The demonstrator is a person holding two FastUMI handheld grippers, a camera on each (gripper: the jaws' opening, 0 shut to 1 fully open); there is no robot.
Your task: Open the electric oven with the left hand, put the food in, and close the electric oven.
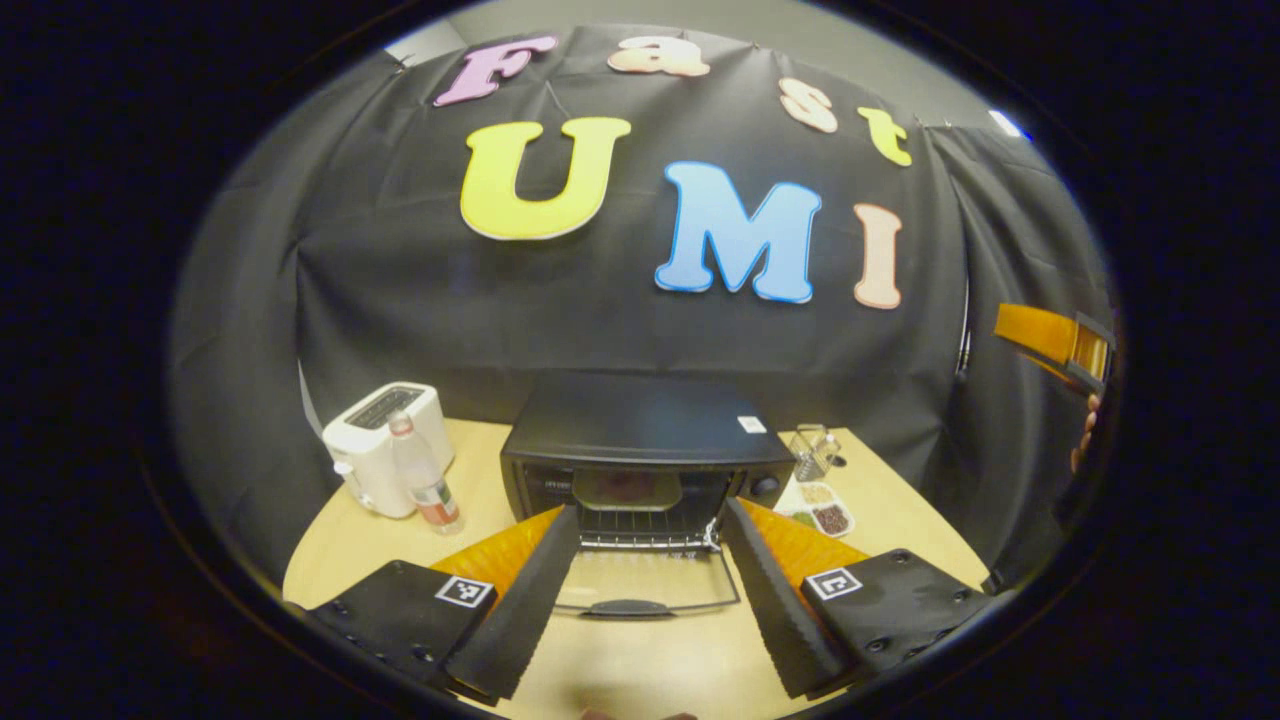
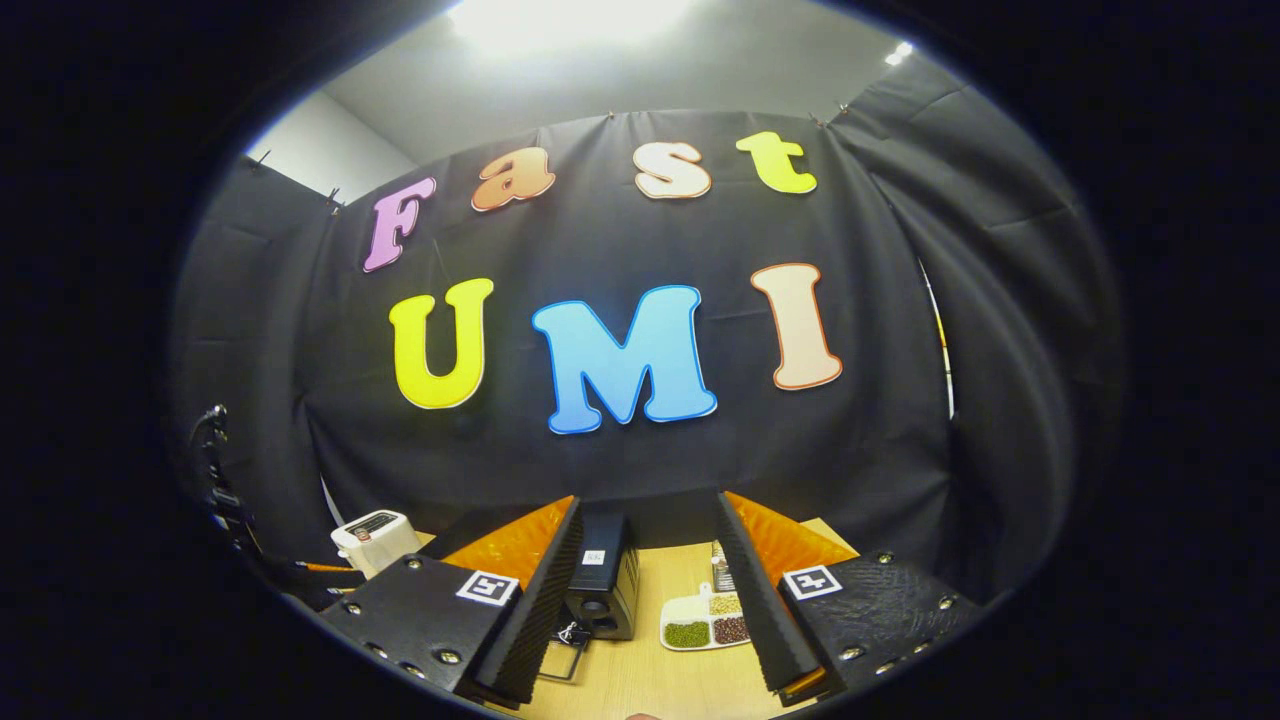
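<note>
The black electric oven (image 1: 645, 440) stands mid-table with its glass door (image 1: 640, 585) folded down flat toward me, handle (image 1: 628, 607) nearest. Inside, above the wire rack (image 1: 640, 528), sits a dim shallow tray shape (image 1: 625, 490); its contents are too dark to tell. My left gripper (image 1: 650, 600) hangs open just in front of and above the door, touching nothing. My right gripper (image 2: 650, 610) is open and holds nothing, raised to the oven's (image 2: 602, 590) right; it also appears at the far right (image 1: 1060, 345) with a hand (image 1: 1085, 435).
A white toaster (image 1: 385, 445) and a small bottle (image 1: 425, 485) stand left of the oven. On its right are a divided dish of beans (image 1: 822, 512) (image 2: 705, 620) and a wire holder (image 1: 812, 450). The wooden table (image 1: 640, 670) runs toward me.
</note>
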